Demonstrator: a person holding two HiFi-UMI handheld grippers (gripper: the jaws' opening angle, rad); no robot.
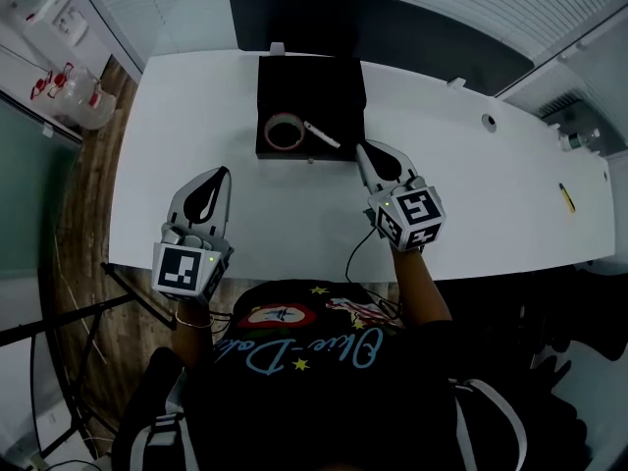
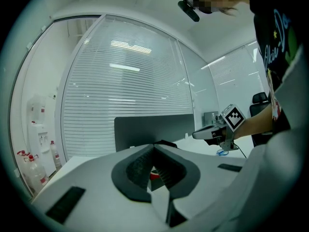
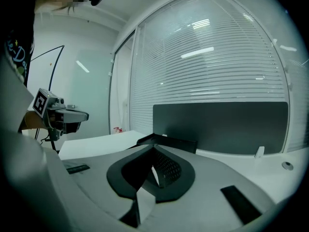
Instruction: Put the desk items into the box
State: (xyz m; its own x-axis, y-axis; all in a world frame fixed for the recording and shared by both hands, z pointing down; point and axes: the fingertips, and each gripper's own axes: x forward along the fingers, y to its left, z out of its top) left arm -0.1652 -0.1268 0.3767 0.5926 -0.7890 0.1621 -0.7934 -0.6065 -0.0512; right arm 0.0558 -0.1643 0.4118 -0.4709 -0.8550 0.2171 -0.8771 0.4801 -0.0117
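your left tongs were pressed shut with nothing between them. they hung over the desk to the near left of the black box, apart from its front wall. your right tongs were closed tip to tip as well and held nothing. their tips sat just beside the box's near right corner; whether they touched it, the head view did not let me tell.

the box stood open toward the desk's far edge, just in front of the dark screen. inside the box, a reddish roll of tape lay flat by the near wall, toward the left. a thin white stick, probably a pen, lay aslant just to the right of the roll, also within the box.

in your left gripper view, a bit of the roll's red showed through the gap behind the closed tips, with the box straight ahead. in your right gripper view, the box's rim lay just beyond the tips.
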